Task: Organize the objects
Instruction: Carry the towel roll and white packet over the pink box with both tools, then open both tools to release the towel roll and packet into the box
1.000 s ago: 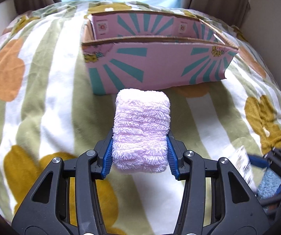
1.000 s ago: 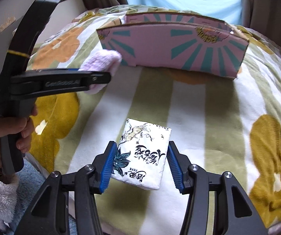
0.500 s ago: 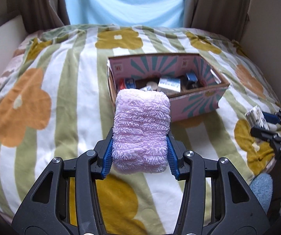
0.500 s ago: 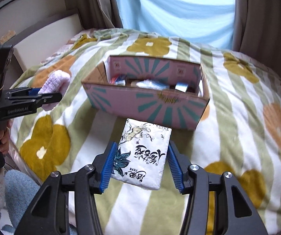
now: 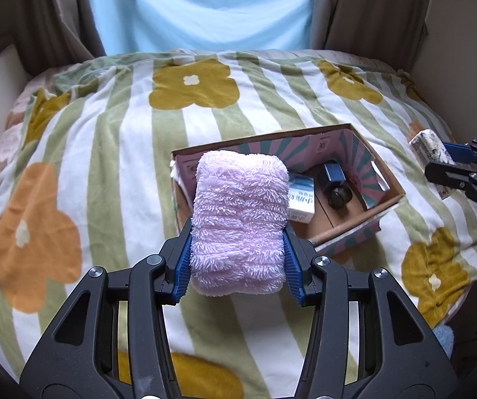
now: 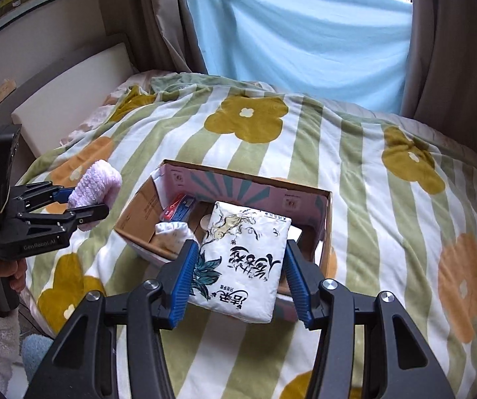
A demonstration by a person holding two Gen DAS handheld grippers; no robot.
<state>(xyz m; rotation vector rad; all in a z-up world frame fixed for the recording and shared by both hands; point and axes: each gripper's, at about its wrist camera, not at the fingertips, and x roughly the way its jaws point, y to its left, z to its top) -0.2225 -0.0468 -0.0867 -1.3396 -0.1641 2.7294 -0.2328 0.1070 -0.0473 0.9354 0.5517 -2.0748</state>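
The left gripper pinches a fluffy pink rolled towel in its jaws above the near-left corner of the open pink sunburst-patterned cardboard box on the flowered, striped bed blanket. The right gripper clamps a white printed tissue pack over the box, which holds small cartons and a dark bottle.

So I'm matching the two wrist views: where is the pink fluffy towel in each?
Left wrist: towel fills the centre, held in the left gripper.
Right wrist: towel sits far left, mid-height.
Shared landmark: the box, right of centre in the left view, centre in the right.
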